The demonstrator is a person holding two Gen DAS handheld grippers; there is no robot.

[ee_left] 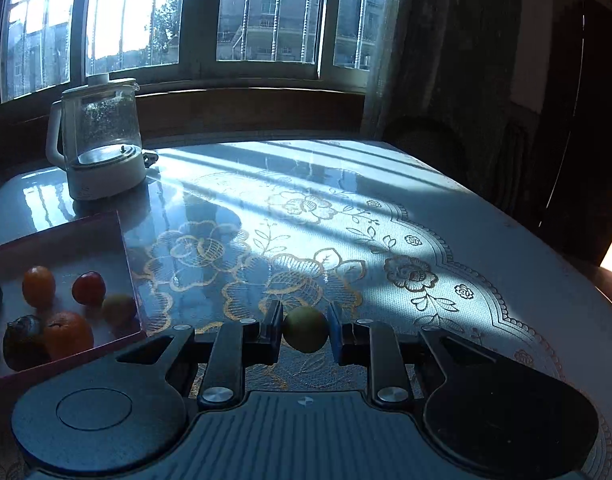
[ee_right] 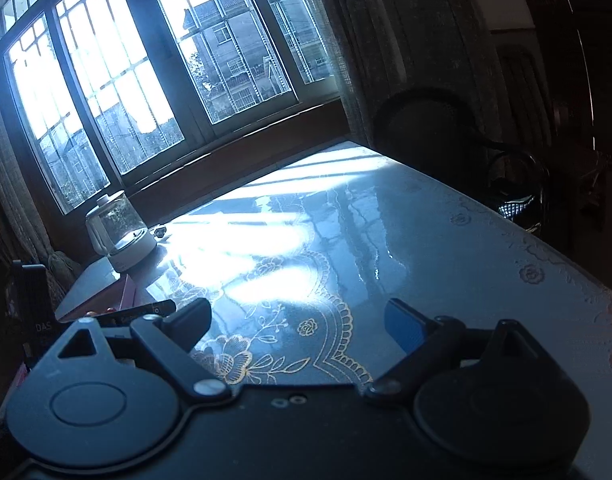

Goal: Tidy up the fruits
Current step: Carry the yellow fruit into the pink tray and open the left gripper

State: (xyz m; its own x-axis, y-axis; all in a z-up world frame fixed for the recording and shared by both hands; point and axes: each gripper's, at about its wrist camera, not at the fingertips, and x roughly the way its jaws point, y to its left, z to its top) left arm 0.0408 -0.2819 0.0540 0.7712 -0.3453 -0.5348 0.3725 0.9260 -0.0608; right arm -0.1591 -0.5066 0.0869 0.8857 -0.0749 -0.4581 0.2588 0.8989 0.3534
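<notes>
In the left wrist view my left gripper (ee_left: 306, 330) is shut on a small yellow-green fruit (ee_left: 306, 329), held just above the flowered tablecloth. To its left lies a dark red tray (ee_left: 123, 240) holding several fruits: an orange one (ee_left: 38, 286), a red one (ee_left: 89, 288), a yellow-green one (ee_left: 118, 309), a tangerine (ee_left: 68, 335) and a dark one (ee_left: 23, 342). In the right wrist view my right gripper (ee_right: 297, 326) stands open over the cloth with nothing between its fingers. The tray's corner (ee_right: 125, 292) shows at that view's left.
A glass kettle (ee_left: 101, 140) on a white base stands at the table's far left corner, also visible as the kettle (ee_right: 119, 230) from the right. Windows run behind the table. A dark chair (ee_right: 426, 140) sits past the far right edge. The lace-patterned cloth (ee_left: 346, 240) covers the middle.
</notes>
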